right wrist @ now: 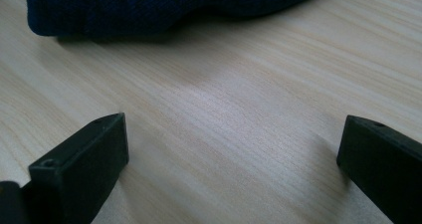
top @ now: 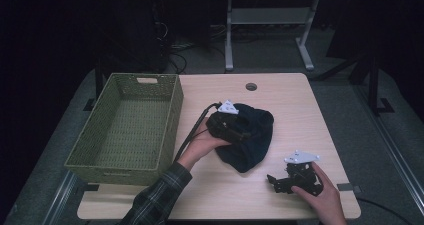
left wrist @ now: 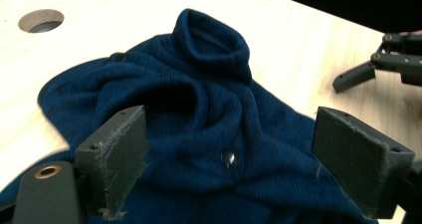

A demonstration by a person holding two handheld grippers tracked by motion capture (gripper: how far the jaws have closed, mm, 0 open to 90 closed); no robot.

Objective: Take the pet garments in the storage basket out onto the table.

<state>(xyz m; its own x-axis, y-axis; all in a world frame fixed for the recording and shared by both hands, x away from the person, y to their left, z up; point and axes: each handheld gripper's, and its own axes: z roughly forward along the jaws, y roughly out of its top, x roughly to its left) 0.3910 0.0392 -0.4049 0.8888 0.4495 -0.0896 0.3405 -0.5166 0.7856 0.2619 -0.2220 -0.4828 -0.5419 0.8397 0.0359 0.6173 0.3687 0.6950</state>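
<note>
a green basket (top: 125, 130) sits left of the sweater (top: 247, 137), apart from it. the sweater lies crumpled mid-table (top: 295, 100), dark blue, maybe buttoned. left gripper (left wrist: 229, 149) hangs released over it; right gripper (right wrist: 234, 154) rests nearby, jaws wide, empty.

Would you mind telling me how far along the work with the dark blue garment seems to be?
Done: nothing visibly; the woven green basket holds nothing. In hand: the left claw hovers open over the bunched dark blue knitted garment, gripping nothing; the right claw rests open on the pale wooden table. Left: probably tidying or binning the garment.
</note>
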